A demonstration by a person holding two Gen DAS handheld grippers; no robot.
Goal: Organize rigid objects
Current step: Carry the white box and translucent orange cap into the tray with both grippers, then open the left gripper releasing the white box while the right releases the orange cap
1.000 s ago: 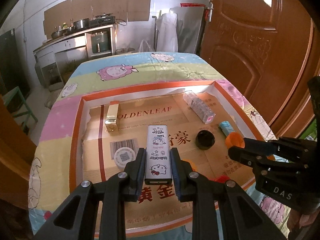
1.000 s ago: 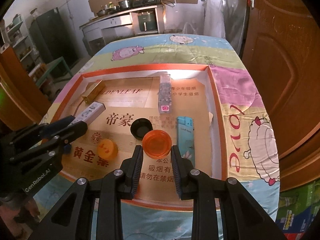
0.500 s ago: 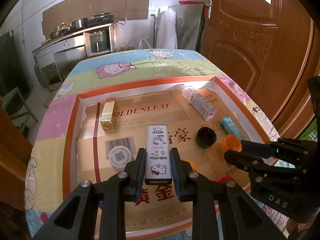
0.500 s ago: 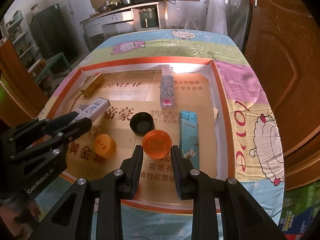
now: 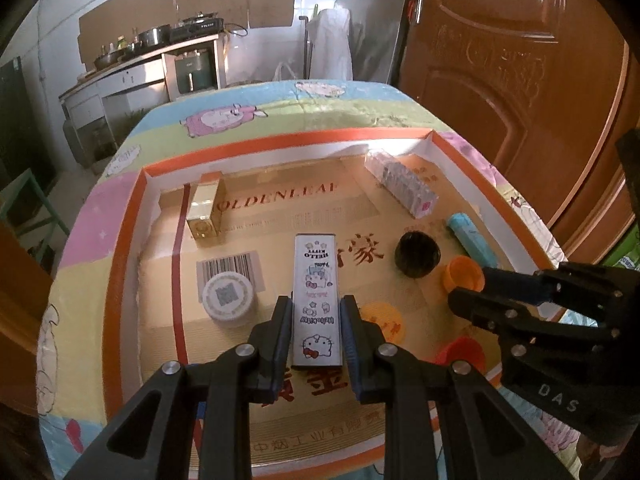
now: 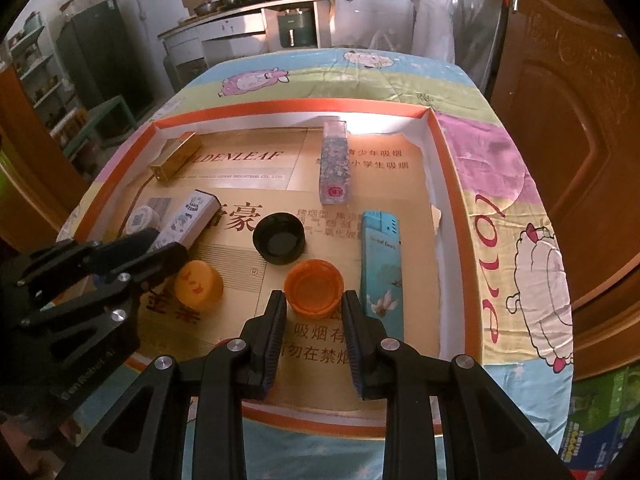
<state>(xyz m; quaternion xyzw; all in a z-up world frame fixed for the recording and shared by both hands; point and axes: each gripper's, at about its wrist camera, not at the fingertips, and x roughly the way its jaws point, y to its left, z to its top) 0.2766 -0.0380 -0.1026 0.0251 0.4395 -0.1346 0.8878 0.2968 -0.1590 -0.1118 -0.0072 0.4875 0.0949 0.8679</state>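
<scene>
Left gripper (image 5: 316,334) pinches the Hello Kitty box (image 5: 317,300) — frame centre.
Right gripper (image 6: 314,334) spread around the orange cap (image 6: 314,286): centre it before closing.

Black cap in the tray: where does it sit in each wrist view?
Left wrist: black cap right of centre, just right of the Hello Kitty box.
Right wrist: black cap near centre, just beyond the orange cap.
Shared landmark: the blue lighter, right of the cap in both.
</scene>
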